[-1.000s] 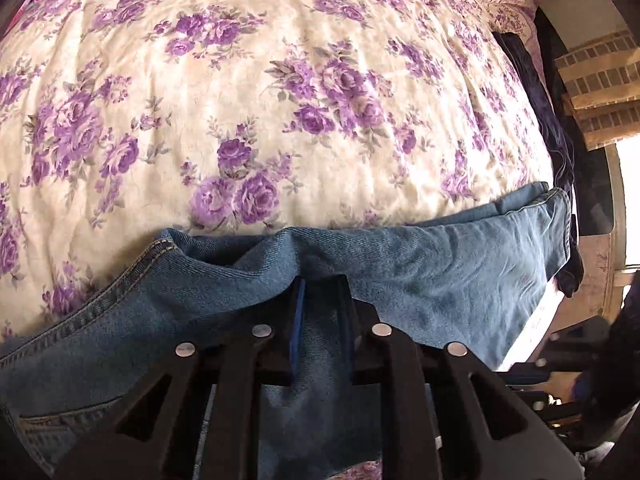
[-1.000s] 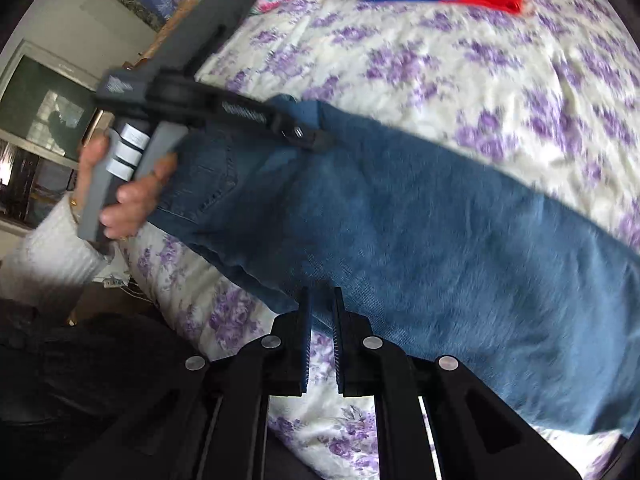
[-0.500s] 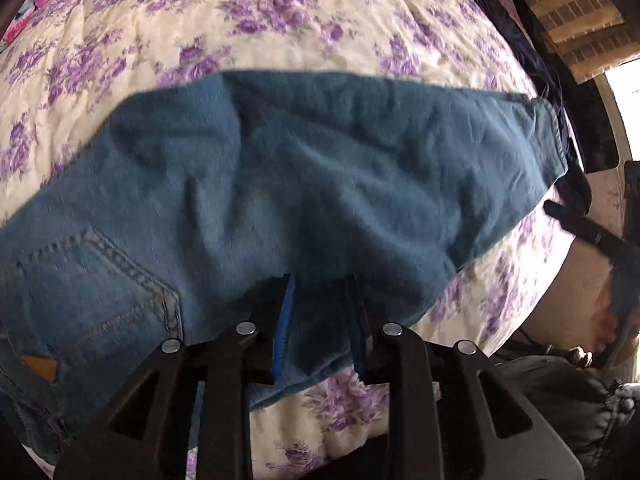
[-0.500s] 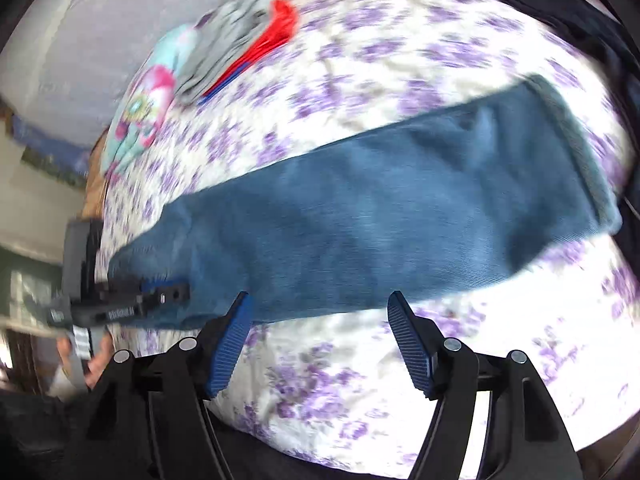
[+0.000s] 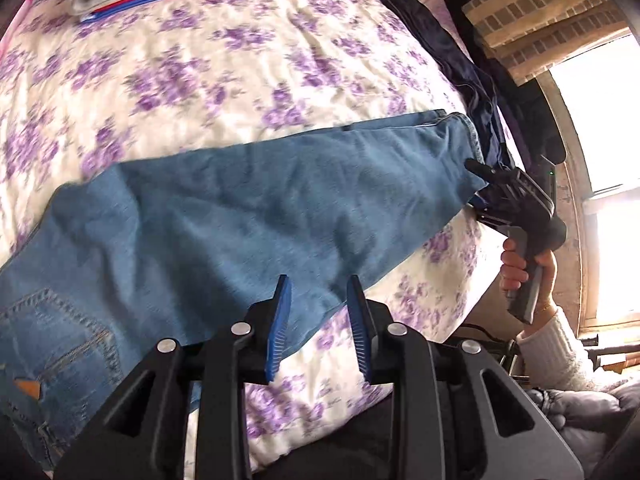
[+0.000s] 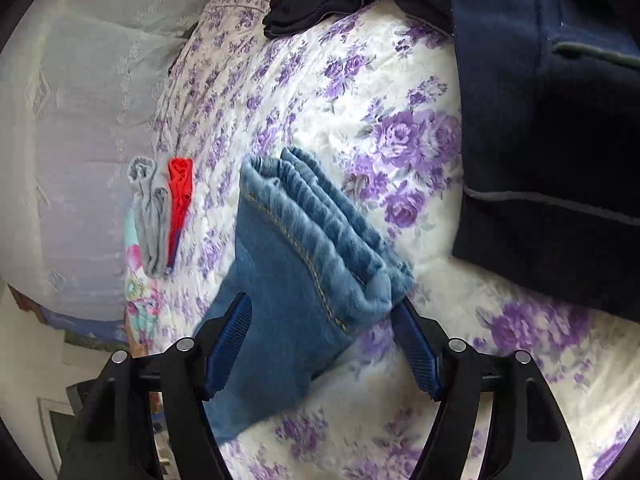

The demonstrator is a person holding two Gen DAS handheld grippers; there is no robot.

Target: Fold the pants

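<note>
Your jeans (image 5: 248, 208) lie flat on the floral bedspread (image 5: 240, 60). Your left gripper (image 5: 316, 320) is opening, narrow and empty; your right gripper (image 6: 324, 344) is opening wide around the leg hems, not pressing.

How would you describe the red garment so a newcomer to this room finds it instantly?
Start at the floral bedspread and look to its far side, beyond the jeans. The red garment lies folded there against a grey garment, the only bright red thing on the bed.
</note>
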